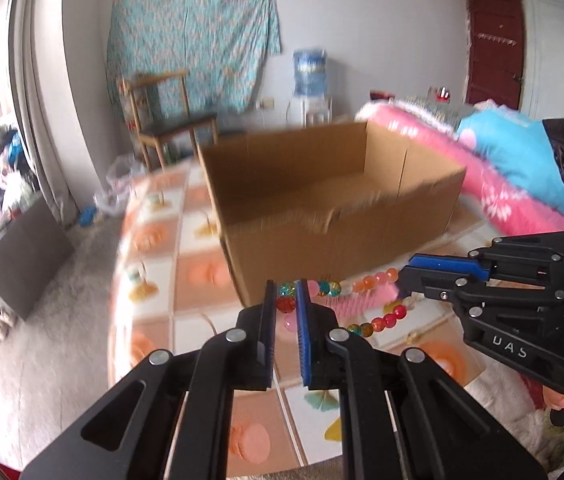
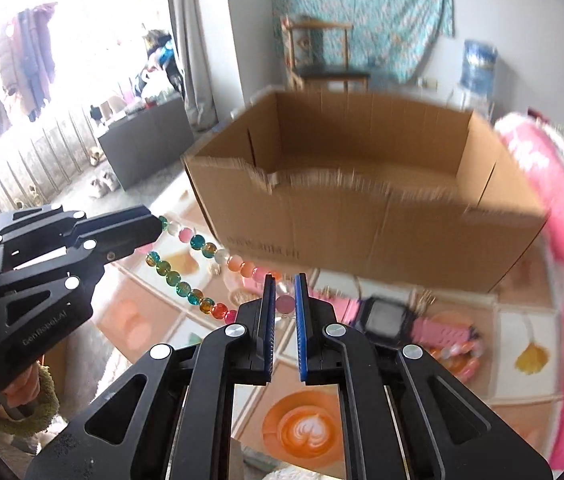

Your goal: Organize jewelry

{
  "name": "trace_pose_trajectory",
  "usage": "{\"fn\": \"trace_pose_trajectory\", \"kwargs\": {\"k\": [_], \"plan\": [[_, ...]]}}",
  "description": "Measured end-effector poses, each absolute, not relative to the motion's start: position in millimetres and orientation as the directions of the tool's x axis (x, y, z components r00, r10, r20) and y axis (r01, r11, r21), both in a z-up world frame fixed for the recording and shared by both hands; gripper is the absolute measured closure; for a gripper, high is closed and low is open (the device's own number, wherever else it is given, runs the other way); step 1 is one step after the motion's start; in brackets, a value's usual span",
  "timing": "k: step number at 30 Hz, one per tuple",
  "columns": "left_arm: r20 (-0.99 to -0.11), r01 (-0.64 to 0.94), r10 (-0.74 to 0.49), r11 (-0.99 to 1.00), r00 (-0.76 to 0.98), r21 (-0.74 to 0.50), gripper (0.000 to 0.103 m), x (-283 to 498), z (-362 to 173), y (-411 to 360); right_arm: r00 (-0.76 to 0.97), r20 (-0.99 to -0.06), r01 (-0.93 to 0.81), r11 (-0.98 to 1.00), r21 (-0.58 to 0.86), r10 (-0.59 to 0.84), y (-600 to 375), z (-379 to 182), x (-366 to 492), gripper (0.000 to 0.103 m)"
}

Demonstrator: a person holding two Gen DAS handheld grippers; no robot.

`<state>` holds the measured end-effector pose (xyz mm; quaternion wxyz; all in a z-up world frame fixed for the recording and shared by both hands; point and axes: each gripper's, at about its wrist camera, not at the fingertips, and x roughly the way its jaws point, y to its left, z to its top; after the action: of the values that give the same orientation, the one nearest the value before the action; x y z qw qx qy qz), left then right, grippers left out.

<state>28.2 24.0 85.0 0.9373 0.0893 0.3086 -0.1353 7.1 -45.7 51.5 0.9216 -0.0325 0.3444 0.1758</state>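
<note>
A loop of coloured glass beads (image 1: 362,285) hangs stretched between my two grippers above the patterned tablecloth. My left gripper (image 1: 287,292) is shut on the loop's left end, with red and teal beads pinched between its blue pads. In the same view my right gripper (image 1: 404,276) comes in from the right and grips the other end. In the right wrist view the bead loop (image 2: 202,245) runs from my left gripper (image 2: 158,225) to my right gripper (image 2: 284,292), which is shut on a pink bead. An open cardboard box (image 1: 322,208) (image 2: 362,220) stands just behind the beads.
On the tablecloth (image 2: 522,320) below the box front lie a dark square-faced watch (image 2: 386,316) and a pink item (image 2: 442,332) beside it. A pink bedspread (image 1: 502,196) lies to the right. A wooden chair (image 1: 170,120) and a water dispenser (image 1: 310,76) stand by the far wall.
</note>
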Motion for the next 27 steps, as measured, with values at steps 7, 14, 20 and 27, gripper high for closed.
{"fn": "trace_pose_trajectory", "kwargs": {"k": [7, 14, 20, 27], "plan": [[-0.456, 0.324, -0.228, 0.935, 0.86, 0.144, 0.094, 39, 151, 19, 0.782, -0.524, -0.402, 0.915, -0.008, 0.339, -51, 114, 33, 0.096], [-0.544, 0.37, -0.245, 0.92, 0.803, 0.132, 0.094, 146, 170, 11, 0.664, -0.653, -0.446, 0.894, 0.043, 0.363, -58, 118, 141, 0.096], [-0.731, 0.396, -0.147, 0.9, 0.667, 0.18, 0.094, 251, 125, -6, 0.468, -0.811, -0.442, 0.887, 0.13, 0.352, -50, 77, 235, 0.096], [-0.884, 0.433, -0.015, 0.876, 0.467, 0.214, 0.094, 323, 61, -23, 0.243, -0.906, -0.411, 0.883, 0.228, 0.347, -41, 24, 302, 0.096]]}}
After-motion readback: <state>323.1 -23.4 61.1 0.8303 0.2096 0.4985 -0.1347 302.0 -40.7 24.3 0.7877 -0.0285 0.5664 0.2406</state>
